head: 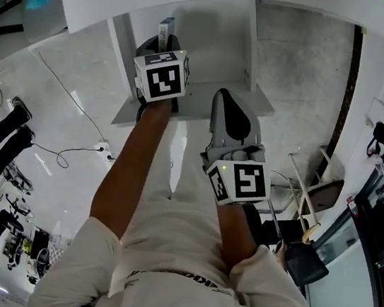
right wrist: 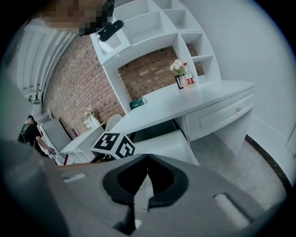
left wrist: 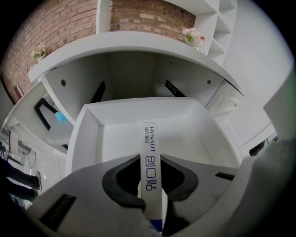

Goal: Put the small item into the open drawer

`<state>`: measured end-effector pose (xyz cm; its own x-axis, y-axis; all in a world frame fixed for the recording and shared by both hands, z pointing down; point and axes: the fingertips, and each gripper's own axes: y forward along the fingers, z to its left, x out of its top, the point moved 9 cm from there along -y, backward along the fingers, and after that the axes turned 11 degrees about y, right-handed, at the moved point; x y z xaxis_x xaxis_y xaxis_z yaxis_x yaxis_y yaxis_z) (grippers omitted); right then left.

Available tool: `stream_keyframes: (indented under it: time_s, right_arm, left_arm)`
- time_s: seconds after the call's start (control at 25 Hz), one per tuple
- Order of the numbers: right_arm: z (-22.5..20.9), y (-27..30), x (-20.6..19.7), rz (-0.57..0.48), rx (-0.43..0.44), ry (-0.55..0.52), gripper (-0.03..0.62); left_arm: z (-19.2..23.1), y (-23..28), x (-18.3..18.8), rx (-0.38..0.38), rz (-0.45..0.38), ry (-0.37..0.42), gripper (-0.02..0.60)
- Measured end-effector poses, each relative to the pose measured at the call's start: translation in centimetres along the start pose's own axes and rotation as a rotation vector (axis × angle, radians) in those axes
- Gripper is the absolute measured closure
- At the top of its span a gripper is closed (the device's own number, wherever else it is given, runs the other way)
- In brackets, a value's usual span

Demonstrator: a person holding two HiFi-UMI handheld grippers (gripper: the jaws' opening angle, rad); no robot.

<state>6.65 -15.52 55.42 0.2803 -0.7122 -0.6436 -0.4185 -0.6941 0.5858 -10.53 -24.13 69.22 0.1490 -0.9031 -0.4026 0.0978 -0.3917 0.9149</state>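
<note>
Nearest the person, the right gripper (right wrist: 147,159) hangs clenched shut with nothing in it, just short of the open drawer (left wrist: 85,139). Further out, the left gripper (left wrist: 150,158) is above that drawer, grasping a slim white box (left wrist: 149,134) held on edge over the drawer's inside, below the desk (left wrist: 138,42).

From our head we look steeply down on the drawer (head: 200,106); both gripper views face it too, the left closely.
</note>
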Motion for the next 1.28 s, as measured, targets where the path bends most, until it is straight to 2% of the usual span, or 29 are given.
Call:
stream_keyframes:
  time_s: [0.72, 0.96, 1.28]
  right_arm:
    - [-1.1, 0.0, 0.4, -0.004, 0.001, 0.013, 0.593]
    - [-1.3, 0.1, 0.9, -0.011, -0.003, 0.013, 0.594]
    - [-0.6, -0.5, 1.5, -0.026, 0.010, 0.007, 0.592]
  left_arm:
    - [-0.1, 1.4, 0.7, -0.008, 0.039, -0.021, 0.488]
    - [-0.1, 1.0, 1.0, -0.011, 0.030, -0.027, 0.453]
    - [0.0, -0.9, 2.3, 0.002, -0.001, -0.013, 0.451]
